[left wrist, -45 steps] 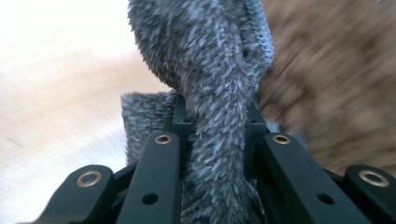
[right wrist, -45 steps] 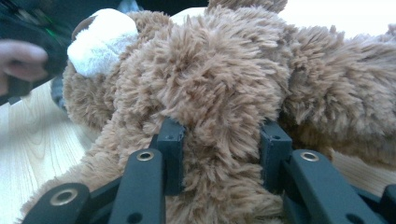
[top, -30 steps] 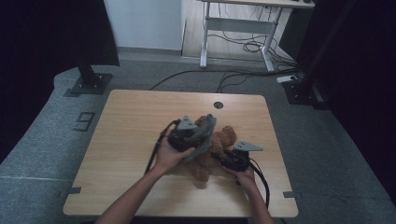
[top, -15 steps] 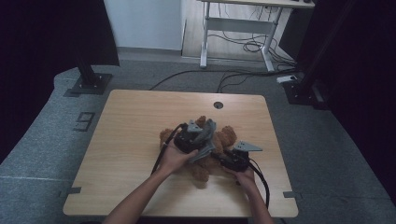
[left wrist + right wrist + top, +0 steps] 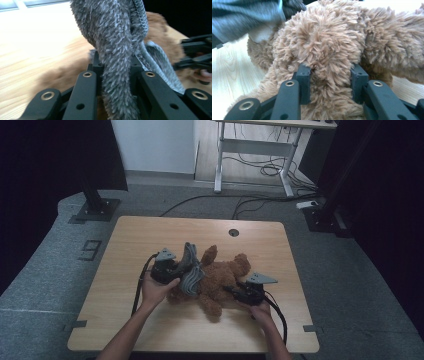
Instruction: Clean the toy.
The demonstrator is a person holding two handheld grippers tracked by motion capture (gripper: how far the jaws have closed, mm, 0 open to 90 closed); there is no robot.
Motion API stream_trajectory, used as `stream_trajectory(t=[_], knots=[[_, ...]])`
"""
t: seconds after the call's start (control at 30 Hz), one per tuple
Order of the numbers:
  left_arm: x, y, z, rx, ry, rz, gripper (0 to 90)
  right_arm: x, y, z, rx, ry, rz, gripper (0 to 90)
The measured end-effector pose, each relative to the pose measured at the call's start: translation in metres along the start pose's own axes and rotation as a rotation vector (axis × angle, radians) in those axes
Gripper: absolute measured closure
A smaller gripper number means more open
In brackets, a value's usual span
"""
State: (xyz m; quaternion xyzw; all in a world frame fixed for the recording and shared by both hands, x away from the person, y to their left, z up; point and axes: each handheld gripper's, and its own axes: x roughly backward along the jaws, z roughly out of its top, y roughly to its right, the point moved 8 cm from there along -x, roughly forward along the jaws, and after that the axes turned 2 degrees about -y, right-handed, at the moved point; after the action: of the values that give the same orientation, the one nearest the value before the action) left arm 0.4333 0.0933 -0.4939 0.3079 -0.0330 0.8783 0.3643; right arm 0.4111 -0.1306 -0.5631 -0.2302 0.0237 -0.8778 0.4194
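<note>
A brown teddy bear (image 5: 222, 275) lies on the wooden table (image 5: 145, 235). A grey fuzzy cloth (image 5: 192, 274) drapes over its left side. My left gripper (image 5: 181, 268) is shut on that grey cloth (image 5: 117, 50), which hangs in a thick fold between its jaws (image 5: 115, 65). My right gripper (image 5: 231, 290) comes in from the right and is shut on the bear. Its pads (image 5: 304, 75) press into the brown fur (image 5: 329, 45) on both sides. The grey cloth (image 5: 249, 15) shows blurred at the upper left of the right gripper view. The bear (image 5: 157, 27) sits behind the cloth in the left gripper view.
A round cable hole (image 5: 233, 232) is near the table's far edge. Cables trail from both grippers toward the front edge. A metal desk frame (image 5: 250, 155) and a black stand base (image 5: 97, 210) stand on the floor beyond the table.
My left gripper has moved left and a little lower, pulling the grey cloth with it across the bear. The right gripper has stayed put on the bear.
</note>
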Motion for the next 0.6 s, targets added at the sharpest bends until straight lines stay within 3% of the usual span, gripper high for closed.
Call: stream_trajectory(t=[0.23,0.6], knots=[[0.016,-0.040,-0.029,0.096,-0.016,0.048,75.3,0.000,0.000,0.000,-0.002,0.001,-0.001,61.6],[0.016,-0.063,-0.060,0.141,-0.064,0.105,75.4,0.000,0.000,0.000,-0.008,0.003,-0.006,61.7]])
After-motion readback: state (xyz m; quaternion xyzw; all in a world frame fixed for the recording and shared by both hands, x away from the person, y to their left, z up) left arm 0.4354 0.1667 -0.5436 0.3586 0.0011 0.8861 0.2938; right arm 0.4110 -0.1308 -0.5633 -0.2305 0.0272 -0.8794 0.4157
